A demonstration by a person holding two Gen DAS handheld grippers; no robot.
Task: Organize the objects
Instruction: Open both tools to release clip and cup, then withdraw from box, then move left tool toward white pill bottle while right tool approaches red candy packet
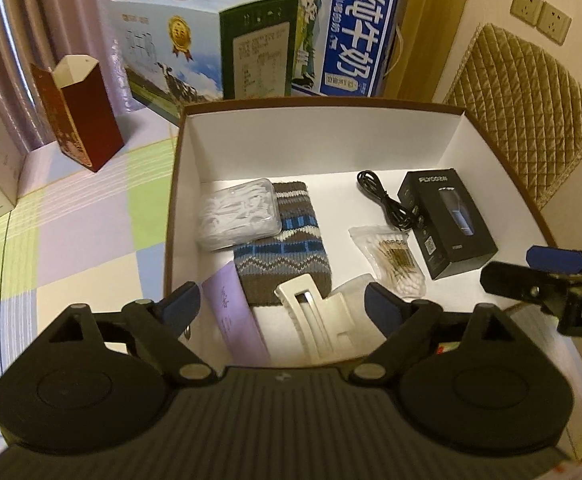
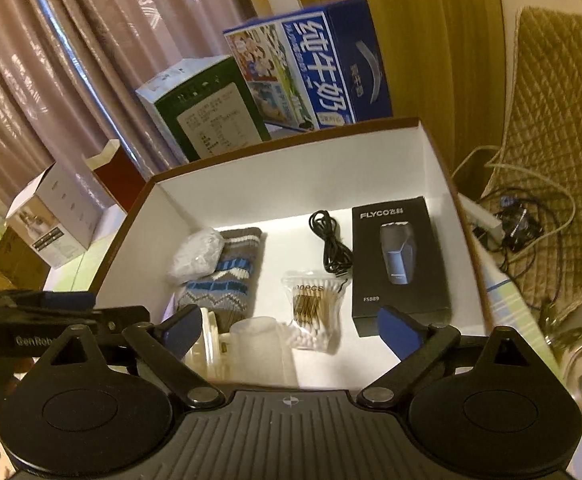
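White cardboard lines the open box (image 1: 323, 140), and nearly everything I am sorting already lies flat on its floor. The shaver box (image 2: 399, 260) sits along the right wall with the black cable (image 2: 331, 248) and the bag of cotton swabs (image 2: 315, 304) just beside it. The knitted pouch (image 1: 283, 240) lies left of centre, the clear case of floss picks (image 1: 237, 214) overlapping its far corner. I judge they are laid side by side so each can be seen and reached.

My left gripper (image 1: 281, 300) hovers over the near edge, fingers spread and empty; my right gripper (image 2: 291, 332) likewise, fingers apart, holding nothing.

Nearest me, the cream hair clip (image 1: 311, 320) and lilac card (image 1: 235, 312) are partly cut off by the gripper body (a frosted plastic thing beside the clip I cannot identify).
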